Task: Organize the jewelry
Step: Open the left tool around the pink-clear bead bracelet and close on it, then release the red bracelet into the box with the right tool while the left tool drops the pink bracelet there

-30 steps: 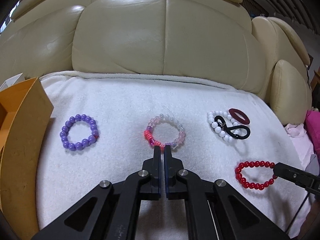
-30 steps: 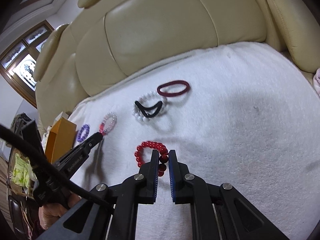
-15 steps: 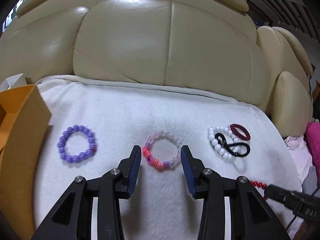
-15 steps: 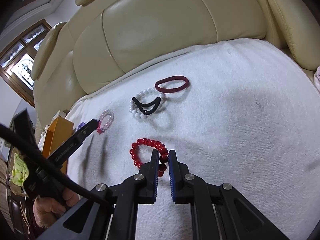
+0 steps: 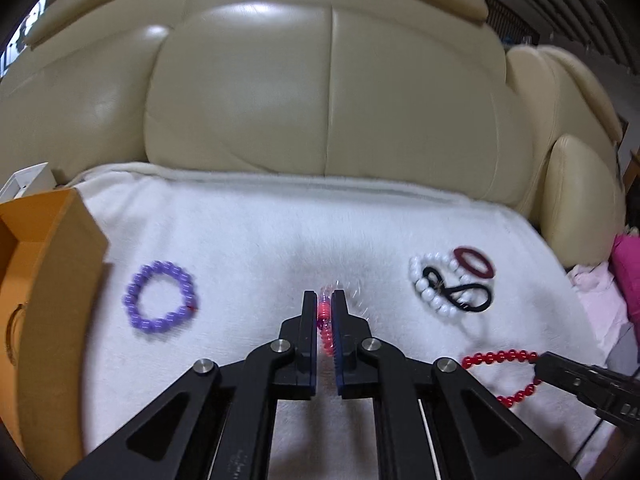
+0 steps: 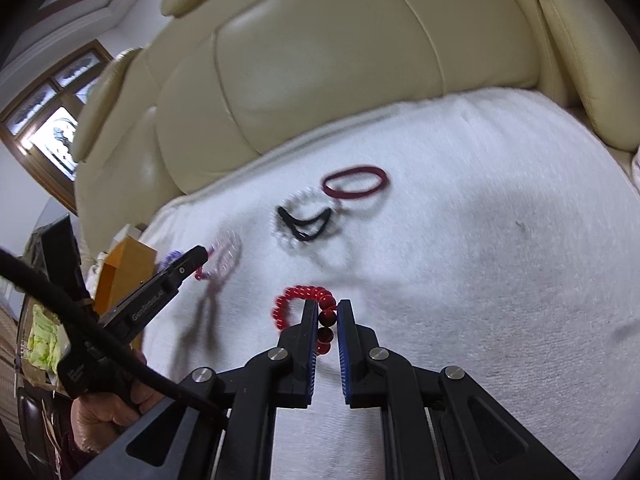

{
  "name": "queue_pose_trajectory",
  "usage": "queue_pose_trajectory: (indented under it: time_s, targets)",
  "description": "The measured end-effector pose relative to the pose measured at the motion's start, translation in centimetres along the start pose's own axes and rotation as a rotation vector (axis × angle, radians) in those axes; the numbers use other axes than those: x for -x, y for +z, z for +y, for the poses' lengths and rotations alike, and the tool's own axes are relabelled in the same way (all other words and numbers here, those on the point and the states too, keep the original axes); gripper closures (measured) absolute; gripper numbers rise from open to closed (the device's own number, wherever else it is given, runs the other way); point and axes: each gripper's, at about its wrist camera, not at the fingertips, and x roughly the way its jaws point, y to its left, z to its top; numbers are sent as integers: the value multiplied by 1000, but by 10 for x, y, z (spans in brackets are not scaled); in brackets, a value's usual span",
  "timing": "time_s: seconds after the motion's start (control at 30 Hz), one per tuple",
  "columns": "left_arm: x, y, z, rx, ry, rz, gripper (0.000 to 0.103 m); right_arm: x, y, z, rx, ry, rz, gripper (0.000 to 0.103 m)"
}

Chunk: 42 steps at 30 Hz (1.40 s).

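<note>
Ahead of me rises the back of a cream leather sofa point(image 5: 320, 92), its cushions glossy where the room light glares off them. A white fleecy blanket point(image 5: 248, 236) covers the seat under me. To my right the sofa ends in a padded armrest point(image 5: 580, 192), with pink cloth point(image 5: 628, 280) bunched beyond it. Far to my left a window point(image 6: 56, 128) in a dark wooden frame glows bright against a pale wall point(image 6: 16, 184). Dark slats point(image 5: 560, 16) show high on the right.
</note>
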Motion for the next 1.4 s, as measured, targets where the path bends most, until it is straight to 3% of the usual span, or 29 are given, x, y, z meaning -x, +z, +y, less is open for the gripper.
queue_pose_trajectory:
  time_s: [0.5,0.7,0.87,1.03,1.2,1.4]
  targets:
    - [141,16,59,107,-62,-249,96,20,-4,73,119,213,-145,93]
    - [189,14,113,188,-8,-322,96,25,-10,122,160,313,-156,93]
    - [190,-4,170,286,61,-266,96,17,-17,175,206,380,-125,93]
    - [190,-23,204,334,99,-222,96,-5,-26,239,274,405,-81,93]
    - [180,-38,225,374,99,-153,96,-33,-26,296,338,397,-41,93]
    - [146,-46,227,393,91,-24,96,-83,-10,351,418,303,-2,93]
